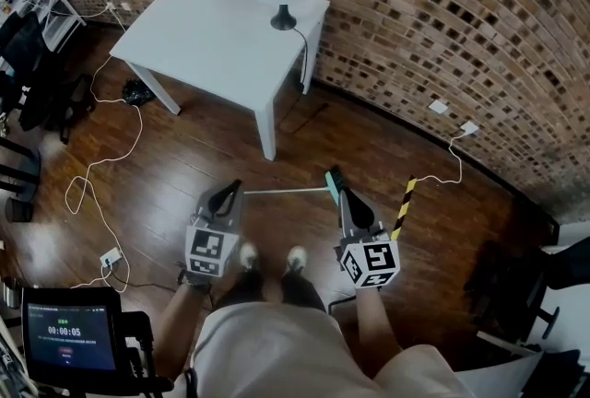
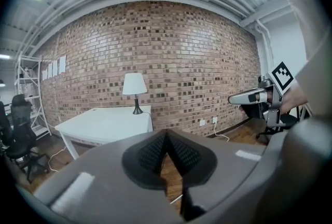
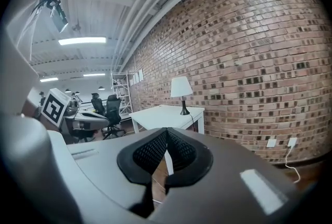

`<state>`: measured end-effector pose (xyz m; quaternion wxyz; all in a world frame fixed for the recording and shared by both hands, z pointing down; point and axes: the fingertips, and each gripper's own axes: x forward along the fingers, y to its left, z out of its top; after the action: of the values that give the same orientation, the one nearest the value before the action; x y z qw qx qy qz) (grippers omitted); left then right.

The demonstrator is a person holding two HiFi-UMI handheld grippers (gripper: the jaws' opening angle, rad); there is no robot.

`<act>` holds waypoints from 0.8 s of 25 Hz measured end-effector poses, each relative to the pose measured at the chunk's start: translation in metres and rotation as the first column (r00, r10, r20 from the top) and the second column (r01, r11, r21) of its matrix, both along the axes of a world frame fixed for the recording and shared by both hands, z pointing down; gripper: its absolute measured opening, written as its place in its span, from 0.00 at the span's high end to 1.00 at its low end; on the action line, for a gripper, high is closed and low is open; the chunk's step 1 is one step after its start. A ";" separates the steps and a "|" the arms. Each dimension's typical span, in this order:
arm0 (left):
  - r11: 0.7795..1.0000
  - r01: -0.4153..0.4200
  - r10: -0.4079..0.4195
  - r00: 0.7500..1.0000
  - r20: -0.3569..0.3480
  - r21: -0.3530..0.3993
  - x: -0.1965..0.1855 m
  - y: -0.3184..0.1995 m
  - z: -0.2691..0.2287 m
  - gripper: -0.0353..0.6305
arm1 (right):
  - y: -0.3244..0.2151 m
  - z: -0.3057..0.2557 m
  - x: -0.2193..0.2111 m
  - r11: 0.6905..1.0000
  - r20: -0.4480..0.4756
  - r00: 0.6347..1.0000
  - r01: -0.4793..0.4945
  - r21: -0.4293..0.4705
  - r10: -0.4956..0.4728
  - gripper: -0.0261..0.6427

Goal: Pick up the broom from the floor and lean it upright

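Left claw (image 1: 233, 187) and right claw (image 1: 344, 195) are both closed and empty. The broom (image 1: 304, 192) lies flat on the floor (image 1: 184, 157) just ahead of them, its thin handle (image 1: 277, 192) running from the left claw's tip to the teal head (image 1: 334, 183) at the right claw's tip. I judge it light, stiff and smooth, so I'd grip squarely mid-handle or it may roll.

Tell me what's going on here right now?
A person stands on the dark wooden floor with a two-jaw gripper in each hand. The long thin-handled broom with a teal head lies flat on the floor just ahead of their feet. The left gripper and right gripper are both shut and empty, held out near its two ends; nothing is picked up yet.
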<state>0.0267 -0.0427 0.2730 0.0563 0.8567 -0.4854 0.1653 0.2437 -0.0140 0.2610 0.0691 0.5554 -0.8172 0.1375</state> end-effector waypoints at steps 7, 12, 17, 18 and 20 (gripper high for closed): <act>0.995 0.068 -0.068 0.998 0.008 -0.067 -0.041 -0.019 0.037 0.95 | -0.034 0.047 -0.033 0.995 -0.009 0.999 0.043 -0.094 -0.044 0.94; 0.982 0.152 -0.151 0.988 0.012 -0.114 -0.081 -0.034 0.068 0.95 | -0.060 0.075 -0.066 0.985 -0.014 0.994 0.103 -0.136 -0.106 0.92; 0.966 0.200 -0.200 0.980 0.016 -0.162 -0.116 -0.046 0.105 0.94 | -0.082 0.118 -0.096 0.968 -0.048 0.985 0.153 -0.201 -0.166 0.90; 0.963 0.207 -0.207 0.978 0.017 -0.174 -0.122 -0.049 0.114 0.93 | -0.086 0.128 -0.101 0.962 -0.056 0.982 0.163 -0.218 -0.179 0.90; 0.955 0.218 -0.217 0.976 0.028 -0.204 -0.132 -0.056 0.135 0.91 | -0.095 0.151 -0.111 0.951 -0.074 0.975 0.185 -0.248 -0.209 0.89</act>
<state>-0.1051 -0.0989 0.4083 0.1609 0.7873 -0.5571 0.2096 0.1330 -0.1090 0.4116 0.1895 0.4649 -0.8414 0.2000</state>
